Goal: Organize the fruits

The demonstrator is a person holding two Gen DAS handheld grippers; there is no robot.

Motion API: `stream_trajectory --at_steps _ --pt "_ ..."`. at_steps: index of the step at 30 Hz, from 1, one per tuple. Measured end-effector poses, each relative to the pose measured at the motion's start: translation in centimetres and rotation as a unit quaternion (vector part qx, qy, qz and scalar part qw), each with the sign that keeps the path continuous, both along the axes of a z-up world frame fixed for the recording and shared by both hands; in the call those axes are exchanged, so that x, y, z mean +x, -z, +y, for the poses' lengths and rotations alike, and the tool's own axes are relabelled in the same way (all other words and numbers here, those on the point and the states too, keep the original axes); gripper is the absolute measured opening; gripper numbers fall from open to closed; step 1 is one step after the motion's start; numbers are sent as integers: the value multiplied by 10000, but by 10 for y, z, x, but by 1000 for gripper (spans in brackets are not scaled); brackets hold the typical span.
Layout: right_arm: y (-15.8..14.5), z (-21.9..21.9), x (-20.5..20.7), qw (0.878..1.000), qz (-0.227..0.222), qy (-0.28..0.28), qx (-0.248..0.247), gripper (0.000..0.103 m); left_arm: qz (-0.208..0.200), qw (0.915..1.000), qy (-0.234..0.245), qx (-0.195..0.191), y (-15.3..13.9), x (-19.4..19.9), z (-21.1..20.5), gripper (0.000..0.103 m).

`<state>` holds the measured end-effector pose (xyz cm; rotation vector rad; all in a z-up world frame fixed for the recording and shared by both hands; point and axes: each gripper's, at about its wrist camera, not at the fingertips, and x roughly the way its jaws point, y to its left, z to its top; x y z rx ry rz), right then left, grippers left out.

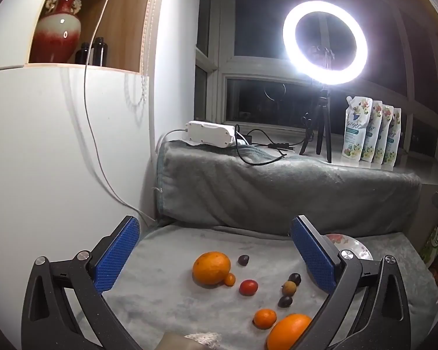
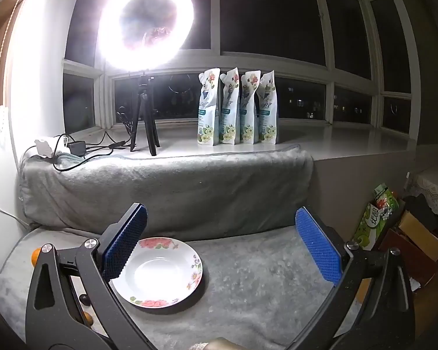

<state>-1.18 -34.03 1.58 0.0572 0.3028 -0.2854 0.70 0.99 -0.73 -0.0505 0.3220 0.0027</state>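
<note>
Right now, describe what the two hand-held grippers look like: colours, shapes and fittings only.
The left hand-held gripper and the right hand-held gripper look alike. Each has two flat rectangular pads covered in blue dimpled rubber, backed by black plates. Black angular link arms with triangular cut-outs carry them, joined by round silver bolts. No cables, markings or sleeves show on either.

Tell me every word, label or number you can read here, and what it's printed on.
Nothing reads cleanly.
Four floral pouches on the windowsill: cursive brand and teal label, too blurred to read.
Green package at the right edge: large Chinese characters, too distorted to read with certainty.
Plate: flower pattern only, no text.
Vase: no text.
</note>
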Motion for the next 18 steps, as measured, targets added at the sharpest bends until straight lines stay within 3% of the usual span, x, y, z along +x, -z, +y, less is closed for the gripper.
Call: stream_trajectory --at_steps 18 --pt "3 6 2 10000 -28 44 2 103 -6 10000 -12 7 0 0 0 103"
